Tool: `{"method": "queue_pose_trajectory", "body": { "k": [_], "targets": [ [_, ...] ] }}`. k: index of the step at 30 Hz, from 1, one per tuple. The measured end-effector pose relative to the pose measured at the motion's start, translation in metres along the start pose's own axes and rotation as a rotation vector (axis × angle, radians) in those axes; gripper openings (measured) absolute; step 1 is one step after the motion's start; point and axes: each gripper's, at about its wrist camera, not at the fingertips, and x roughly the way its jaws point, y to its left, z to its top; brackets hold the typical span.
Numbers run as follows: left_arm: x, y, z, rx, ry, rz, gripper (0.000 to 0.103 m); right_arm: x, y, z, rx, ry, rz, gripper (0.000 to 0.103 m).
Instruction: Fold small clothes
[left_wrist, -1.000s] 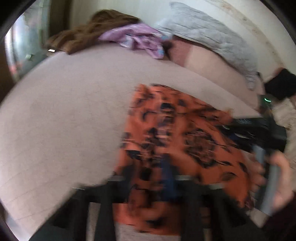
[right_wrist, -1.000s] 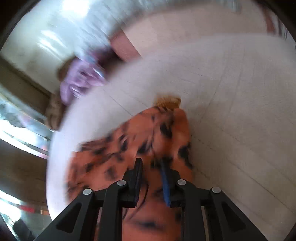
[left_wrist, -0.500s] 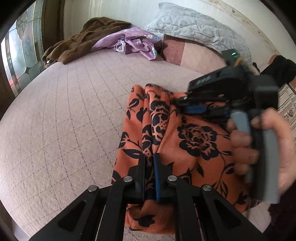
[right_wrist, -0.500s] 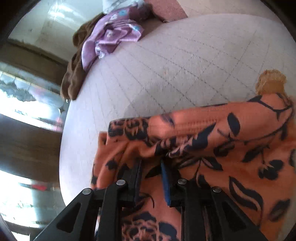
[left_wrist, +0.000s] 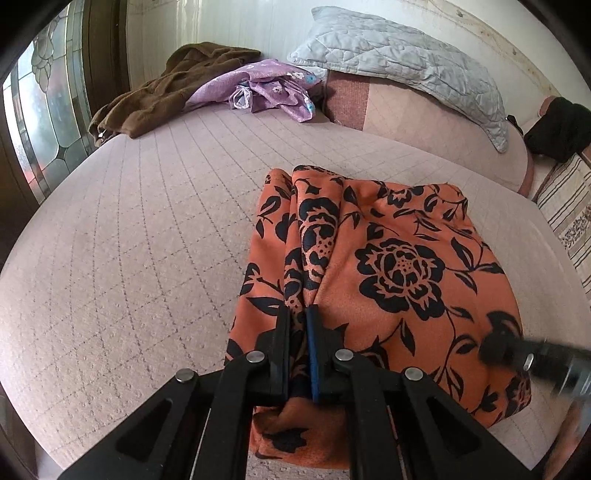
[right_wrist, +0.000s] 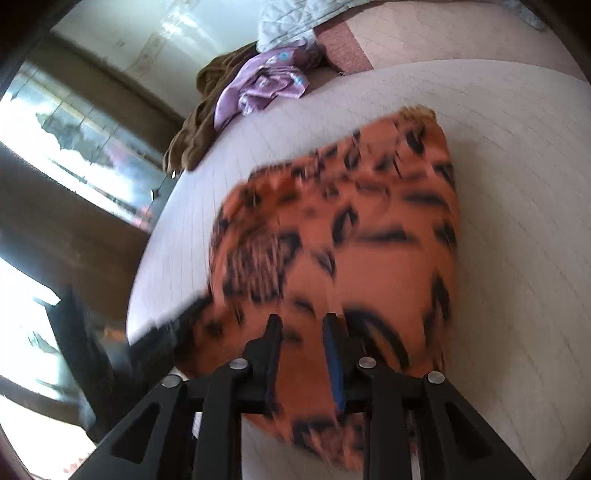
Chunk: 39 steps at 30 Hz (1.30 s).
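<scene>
An orange garment with black flowers (left_wrist: 391, 266) lies folded on the pink quilted bed (left_wrist: 140, 229). My left gripper (left_wrist: 298, 325) is shut on a bunched ridge of the garment near its front left edge. In the right wrist view the same garment (right_wrist: 369, 229) is blurred by motion. My right gripper (right_wrist: 301, 328) hovers over its near edge with jaws apart and no cloth pinched between them. The right gripper also shows, blurred, at the garment's right edge in the left wrist view (left_wrist: 517, 358).
A purple flowered garment (left_wrist: 266, 88) and a brown one (left_wrist: 159, 96) lie heaped at the bed's far side. A grey quilted pillow (left_wrist: 402, 55) leans on the headboard. A black cloth (left_wrist: 561, 129) lies far right. A stained-glass window (left_wrist: 48, 110) stands left.
My right gripper let go of the garment's far edge, opened and pulled back to the near right. The folded-over layer now lies flat. My left gripper kept its hold.
</scene>
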Motion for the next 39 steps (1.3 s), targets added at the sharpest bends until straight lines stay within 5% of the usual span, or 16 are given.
{"method": "queue_pose_trajectory", "body": {
  "k": [6,13,18,19,22,23,28,34,39],
  "targets": [
    [0.002,-0.004,-0.002,0.027,-0.007,0.031,0.009,0.000,-0.015,-0.029,-0.045,-0.090,0.031,0.028],
    [0.006,-0.014,-0.010,0.095,-0.030,0.099,0.010,0.002,-0.005,-0.051,-0.155,-0.152,-0.043,0.028],
    [0.007,-0.022,-0.015,0.147,-0.060,0.146,0.011,-0.002,-0.012,-0.057,-0.127,-0.148,-0.028,0.028],
    [0.005,-0.022,-0.017,0.147,-0.072,0.160,0.017,-0.002,-0.012,-0.057,-0.128,-0.146,-0.027,0.028],
    [-0.002,-0.018,-0.014,0.161,-0.084,0.275,0.063,-0.007,-0.011,-0.054,-0.124,-0.114,-0.029,0.027],
    [-0.007,-0.014,-0.010,0.167,-0.075,0.283,0.068,-0.009,-0.012,-0.051,-0.109,-0.097,-0.021,0.027],
    [-0.031,0.014,0.007,0.035,-0.117,0.201,0.068,-0.032,-0.015,-0.035,-0.069,-0.082,-0.034,0.028],
    [0.000,0.012,0.017,0.035,-0.028,0.231,0.068,-0.034,-0.028,0.014,-0.036,-0.143,-0.104,0.029],
    [0.021,-0.003,0.010,0.083,-0.001,0.278,0.068,0.003,-0.048,0.034,0.025,-0.101,-0.142,0.054]
  ]
}}
